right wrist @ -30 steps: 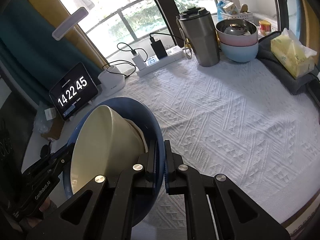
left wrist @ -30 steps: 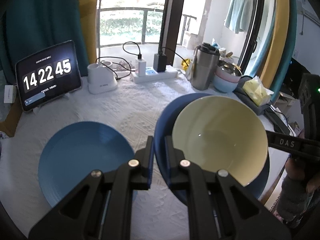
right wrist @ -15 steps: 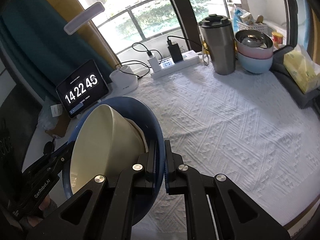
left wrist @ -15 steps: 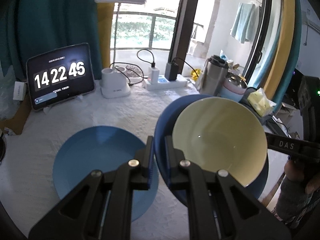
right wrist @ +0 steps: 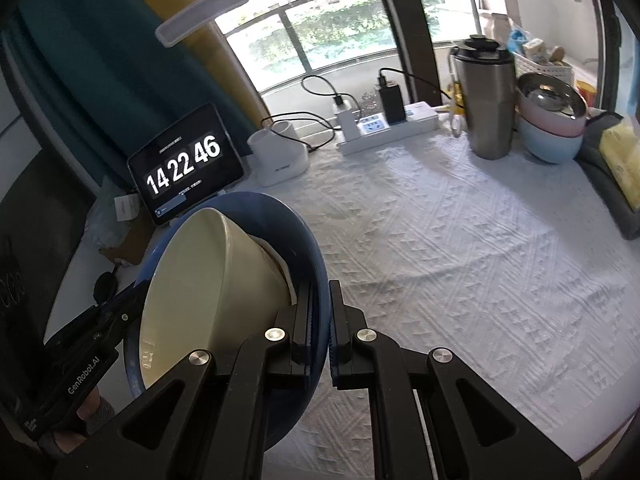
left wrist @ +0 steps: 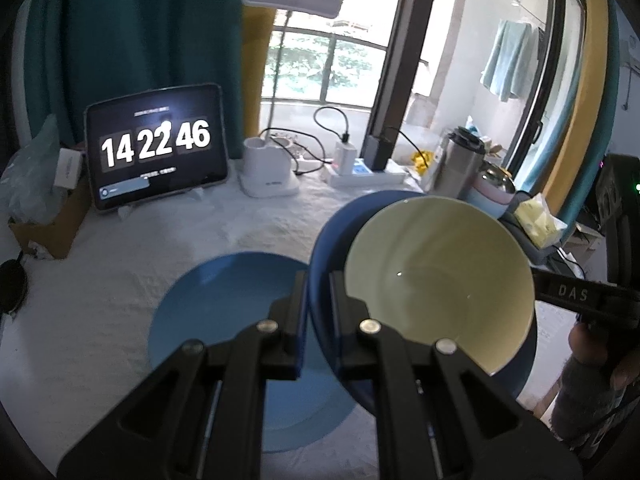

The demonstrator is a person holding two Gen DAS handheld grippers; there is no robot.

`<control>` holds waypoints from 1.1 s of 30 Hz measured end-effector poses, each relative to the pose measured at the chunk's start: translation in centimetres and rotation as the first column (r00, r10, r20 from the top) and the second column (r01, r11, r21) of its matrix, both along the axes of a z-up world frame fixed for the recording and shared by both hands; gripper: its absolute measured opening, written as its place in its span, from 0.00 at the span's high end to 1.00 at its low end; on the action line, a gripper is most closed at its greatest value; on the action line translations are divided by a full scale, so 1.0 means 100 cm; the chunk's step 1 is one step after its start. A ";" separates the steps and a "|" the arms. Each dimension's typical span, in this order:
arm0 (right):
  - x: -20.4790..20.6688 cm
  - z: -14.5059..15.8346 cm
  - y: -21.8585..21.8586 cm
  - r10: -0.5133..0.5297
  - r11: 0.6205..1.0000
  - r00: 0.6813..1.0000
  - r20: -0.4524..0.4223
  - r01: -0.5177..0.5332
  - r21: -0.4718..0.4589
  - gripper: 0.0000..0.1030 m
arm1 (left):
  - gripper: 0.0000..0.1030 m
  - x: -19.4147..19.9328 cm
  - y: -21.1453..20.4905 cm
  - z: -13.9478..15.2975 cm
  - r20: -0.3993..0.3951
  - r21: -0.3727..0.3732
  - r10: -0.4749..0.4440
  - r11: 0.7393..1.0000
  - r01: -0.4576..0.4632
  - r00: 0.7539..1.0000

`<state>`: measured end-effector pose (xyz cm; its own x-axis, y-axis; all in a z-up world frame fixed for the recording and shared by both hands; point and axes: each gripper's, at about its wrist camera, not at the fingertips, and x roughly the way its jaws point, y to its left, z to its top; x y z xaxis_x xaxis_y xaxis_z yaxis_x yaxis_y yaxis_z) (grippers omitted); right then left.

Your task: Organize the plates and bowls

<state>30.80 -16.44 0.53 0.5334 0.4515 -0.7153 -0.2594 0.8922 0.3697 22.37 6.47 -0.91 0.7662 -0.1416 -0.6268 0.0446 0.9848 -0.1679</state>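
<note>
Since a second ago both my hands have carried the blue plate [left wrist: 326, 264] with the cream bowl [left wrist: 436, 276] on it sideways, so the flat blue plate [left wrist: 224, 312] on the white cloth [right wrist: 460, 248] now lies under my left gripper [left wrist: 318, 300] instead of off to its left. My left gripper is clamped on the carried plate's near rim, and my right gripper [right wrist: 319, 320] pinches its opposite rim, the bowl just left of it. Far ahead of my right gripper stand stacked bowls [right wrist: 550, 120].
</note>
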 end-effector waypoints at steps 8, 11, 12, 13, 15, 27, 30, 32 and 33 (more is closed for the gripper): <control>0.006 -0.002 0.032 0.040 0.999 0.999 -0.007 -0.040 -0.011 0.92 | 0.92 -0.002 0.028 -0.003 -0.010 -0.010 0.045 0.999 -0.045 0.999; 0.008 -0.003 0.043 0.055 0.998 0.998 -0.010 -0.056 -0.016 0.92 | 0.92 -0.003 0.038 -0.005 -0.015 -0.014 0.061 0.998 -0.061 0.998; 0.008 -0.004 0.048 0.060 0.998 0.998 -0.012 -0.060 -0.017 0.92 | 0.92 -0.003 0.041 -0.005 -0.016 -0.014 0.067 0.998 -0.067 0.998; 0.009 -0.005 0.052 0.065 0.998 0.998 -0.013 -0.066 -0.018 0.92 | 0.92 -0.003 0.044 -0.006 -0.017 -0.014 0.072 0.997 -0.072 0.997; 0.010 -0.005 0.059 0.075 0.997 0.997 -0.016 -0.075 -0.020 0.92 | 0.92 -0.004 0.051 -0.007 -0.018 -0.018 0.084 0.996 -0.084 0.996; 0.018 -0.013 0.103 0.131 0.991 0.991 -0.040 -0.132 -0.031 0.92 | 0.92 -0.006 0.087 -0.019 -0.041 -0.029 0.145 0.989 -0.146 0.989; 0.020 -0.017 0.110 0.140 0.989 0.989 -0.049 -0.142 -0.031 0.92 | 0.92 -0.004 0.093 -0.022 -0.049 -0.029 0.154 0.987 -0.156 0.987; 0.022 -0.020 0.114 0.142 0.989 0.988 -0.055 -0.144 -0.030 0.92 | 0.92 -0.003 0.096 -0.024 -0.054 -0.029 0.158 0.987 -0.160 0.986; 0.023 -0.021 0.116 0.143 0.989 0.988 -0.058 -0.145 -0.029 0.92 | 0.92 -0.002 0.098 -0.025 -0.057 -0.029 0.160 0.986 -0.162 0.985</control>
